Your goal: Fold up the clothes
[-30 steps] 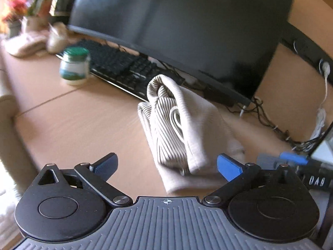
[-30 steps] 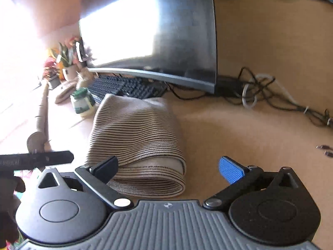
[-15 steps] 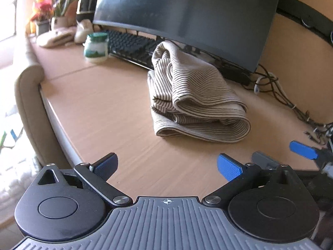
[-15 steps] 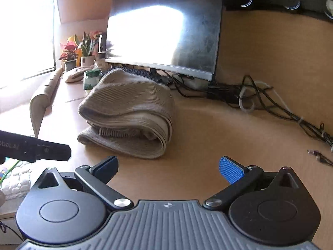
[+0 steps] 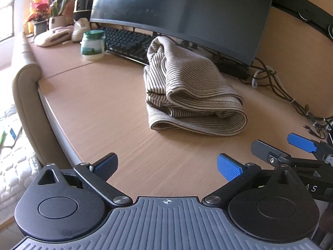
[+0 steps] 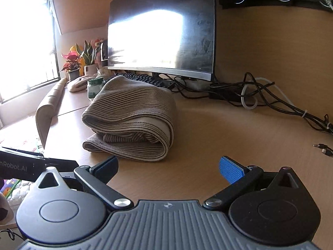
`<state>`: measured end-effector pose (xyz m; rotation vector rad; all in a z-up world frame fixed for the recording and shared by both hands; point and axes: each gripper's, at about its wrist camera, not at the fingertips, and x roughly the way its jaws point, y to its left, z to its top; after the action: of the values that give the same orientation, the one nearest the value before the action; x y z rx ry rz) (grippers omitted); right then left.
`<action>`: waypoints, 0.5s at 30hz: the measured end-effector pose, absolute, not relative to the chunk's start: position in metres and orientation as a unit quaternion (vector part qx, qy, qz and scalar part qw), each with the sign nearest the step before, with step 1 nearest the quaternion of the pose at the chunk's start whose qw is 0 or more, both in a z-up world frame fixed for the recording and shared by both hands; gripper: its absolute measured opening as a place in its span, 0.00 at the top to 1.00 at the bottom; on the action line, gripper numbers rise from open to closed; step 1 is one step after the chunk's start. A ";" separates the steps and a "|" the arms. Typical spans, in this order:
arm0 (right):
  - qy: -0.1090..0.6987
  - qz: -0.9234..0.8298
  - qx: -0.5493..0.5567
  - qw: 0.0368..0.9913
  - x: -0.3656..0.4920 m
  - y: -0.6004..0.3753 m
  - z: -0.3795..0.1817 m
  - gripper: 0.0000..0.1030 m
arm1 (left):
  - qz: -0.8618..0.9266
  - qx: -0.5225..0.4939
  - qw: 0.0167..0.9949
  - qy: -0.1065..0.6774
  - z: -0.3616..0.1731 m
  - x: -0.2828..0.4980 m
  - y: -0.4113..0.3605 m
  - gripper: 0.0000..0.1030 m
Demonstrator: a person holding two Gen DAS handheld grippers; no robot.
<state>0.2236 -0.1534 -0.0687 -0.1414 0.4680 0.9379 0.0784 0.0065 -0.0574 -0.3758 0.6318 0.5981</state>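
Both grippers we held were spread wide with nothing between the pads. Our left gripper hovered over the near edge of the tabletop, its fingers well apart from the folded striped garment. Our right gripper hung just short of the same garment, its left finger close to the nearest fold but not touching. In the left wrist view the right gripper's fingers showed at the right margin, also parted.

We noted the garment lying folded in several layers toward the middle of the tabletop, its rolled fold facing us and its far end up against the keyboard. Behind it stood the dark monitor. A green-lidded jar sat toward the far left corner, near potted plants. Cables trailed along the back right edge. A padded chair arm stood beside the left edge.
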 end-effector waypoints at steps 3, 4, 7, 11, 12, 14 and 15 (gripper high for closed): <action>0.225 0.448 -0.069 0.863 0.224 -0.152 -0.069 0.00 | 0.288 -0.183 0.890 0.303 -0.057 0.077 0.007 0.00; 0.225 0.448 -0.070 0.862 0.224 -0.152 -0.069 0.00 | 0.289 -0.183 0.890 0.302 -0.056 0.077 0.007 0.00; 0.226 0.447 -0.071 0.863 0.224 -0.151 -0.069 0.00 | 0.291 -0.184 0.889 0.303 -0.056 0.076 0.006 0.00; 0.223 0.445 -0.069 0.864 0.223 -0.153 -0.069 0.00 | 0.291 -0.185 0.888 0.305 -0.056 0.076 0.006 0.00; 0.223 0.446 -0.068 0.864 0.223 -0.153 -0.069 0.00 | 0.291 -0.185 0.888 0.305 -0.056 0.076 0.005 0.00; 0.222 0.446 -0.066 0.864 0.223 -0.153 -0.069 0.00 | 0.292 -0.184 0.888 0.305 -0.055 0.075 0.003 0.00; 0.221 0.447 -0.066 0.865 0.223 -0.154 -0.069 0.00 | 0.293 -0.184 0.888 0.305 -0.055 0.075 0.002 0.00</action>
<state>0.2232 -0.1536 -0.0688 -0.1373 0.4633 0.9357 0.0748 0.0021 -0.0550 -0.3815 0.6330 0.6088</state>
